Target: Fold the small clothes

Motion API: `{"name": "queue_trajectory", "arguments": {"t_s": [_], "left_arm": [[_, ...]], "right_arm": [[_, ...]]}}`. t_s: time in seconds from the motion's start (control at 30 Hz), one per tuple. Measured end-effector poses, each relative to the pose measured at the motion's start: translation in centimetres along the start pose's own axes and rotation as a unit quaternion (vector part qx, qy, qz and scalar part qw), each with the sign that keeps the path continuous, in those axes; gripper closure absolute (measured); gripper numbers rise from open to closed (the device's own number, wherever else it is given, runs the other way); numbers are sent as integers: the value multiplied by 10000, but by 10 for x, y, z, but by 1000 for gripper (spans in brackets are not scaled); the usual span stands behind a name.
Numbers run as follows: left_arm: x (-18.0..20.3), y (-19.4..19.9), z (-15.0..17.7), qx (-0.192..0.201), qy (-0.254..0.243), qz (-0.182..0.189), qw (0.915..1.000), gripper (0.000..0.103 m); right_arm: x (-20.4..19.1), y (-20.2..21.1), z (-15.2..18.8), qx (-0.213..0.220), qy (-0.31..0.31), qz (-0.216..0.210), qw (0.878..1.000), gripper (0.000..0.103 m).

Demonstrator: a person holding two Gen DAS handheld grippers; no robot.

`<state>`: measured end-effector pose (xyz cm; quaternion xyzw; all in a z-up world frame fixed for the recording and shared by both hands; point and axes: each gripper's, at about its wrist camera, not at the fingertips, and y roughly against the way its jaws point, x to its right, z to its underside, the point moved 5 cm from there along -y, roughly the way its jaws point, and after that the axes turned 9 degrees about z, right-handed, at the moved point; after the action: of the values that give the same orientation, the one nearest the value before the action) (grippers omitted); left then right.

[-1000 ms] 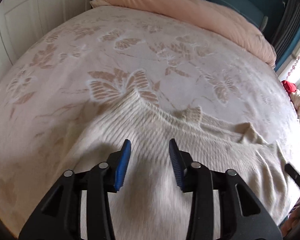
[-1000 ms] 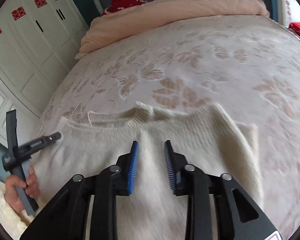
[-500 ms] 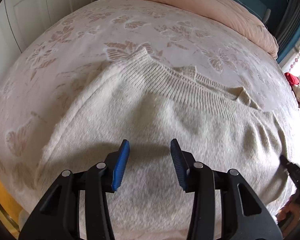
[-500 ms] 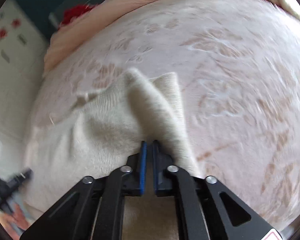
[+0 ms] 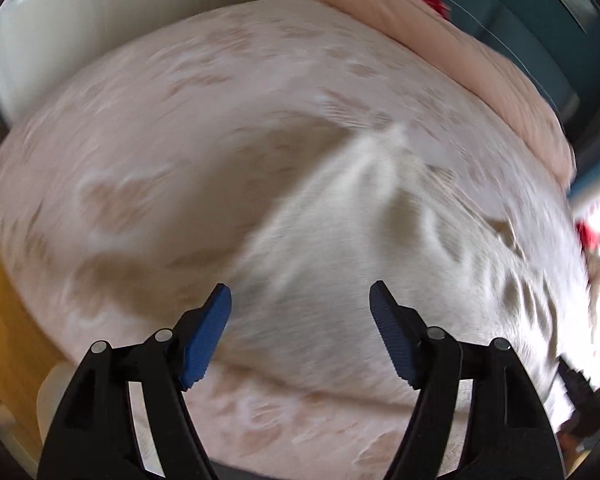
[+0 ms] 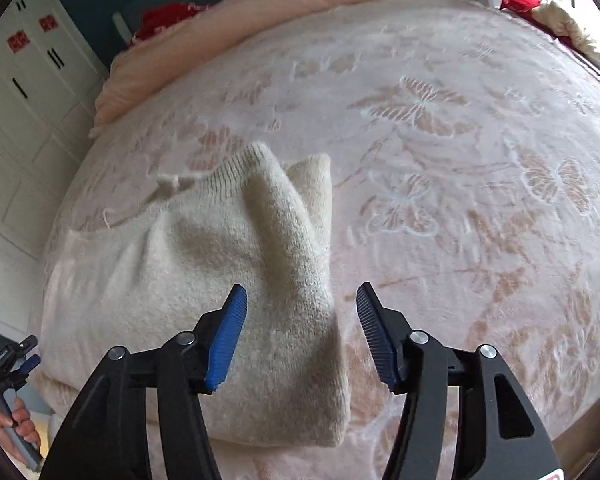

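Observation:
A cream knit sweater [image 6: 204, 280] lies on the bed, its right side folded over into a raised ridge that ends at a folded corner [image 6: 312, 412] near me. My right gripper [image 6: 302, 326] is open, its jaws wide apart just above that fold, holding nothing. In the blurred left wrist view the sweater [image 5: 360, 248] spreads ahead of my left gripper [image 5: 300, 326], which is open and empty above its near edge. The left gripper also shows at the far left of the right wrist view [image 6: 10, 364], held in a hand.
The bed has a pale pink bedspread with butterfly patterns [image 6: 440, 120]. A peach duvet roll [image 6: 280, 4] lies along the headboard side. White wardrobe doors [image 6: 24, 92] stand to the left. Red and cream items [image 6: 540, 8] sit at the far right edge.
My right gripper was shut on the sweater's side half a second ago and has let go and opened wide. My left gripper has opened wider and swung, blurring its view.

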<state>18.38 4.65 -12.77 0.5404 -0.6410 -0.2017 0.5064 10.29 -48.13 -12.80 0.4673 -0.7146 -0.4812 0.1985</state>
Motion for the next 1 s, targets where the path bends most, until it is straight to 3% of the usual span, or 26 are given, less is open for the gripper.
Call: {"name": "queue_trajectory", "arguments": {"t_s": [0.17,0.23,0.4,0.43,0.47,0.53,0.6,0.7,0.8,0.87,0.93,1.0], "left_arm": [[-43,13,10,-169,1037,507,9932,33],[-45,13,17,-262,1177,755,9898,26],[-27,-17,22,-422,1235,927,9871,25],[-22,-24,20,-389,1260,1005,9862,31],[-19,-28,18,-359,1272,1042,9857,41],[-14,-33,12,-402,1278,814,9876,74],[-12,-20,5,-374,1272,834,9877,82],[-10,9,3,-414,938,744,9919,85],[-18,10,24,-766,901,554,9914,85],[-23,-9,43,-982,715,335,9920,82],[-22,-13,50,-849,685,364,9934,74],[-15,6,39,-571,524,247,9967,72]], "right_arm": [[11,11,30,-122,-405,-281,9987,43],[16,16,50,-220,-649,-590,9959,42],[13,-3,78,-594,-1056,-1104,9865,41],[11,-4,75,-534,-1114,-1205,9850,47],[8,-5,71,-476,-1163,-1285,9837,81],[2,-6,60,-545,-1280,-1505,9788,87],[-2,23,44,-193,-1072,-1426,9838,90],[6,64,36,80,-738,-1165,9904,91],[26,64,51,-125,-401,-604,9973,90],[36,31,78,-705,-322,-449,9960,82],[39,13,93,-991,-373,-397,9936,76],[39,30,86,-732,-453,-395,9955,68]]}}
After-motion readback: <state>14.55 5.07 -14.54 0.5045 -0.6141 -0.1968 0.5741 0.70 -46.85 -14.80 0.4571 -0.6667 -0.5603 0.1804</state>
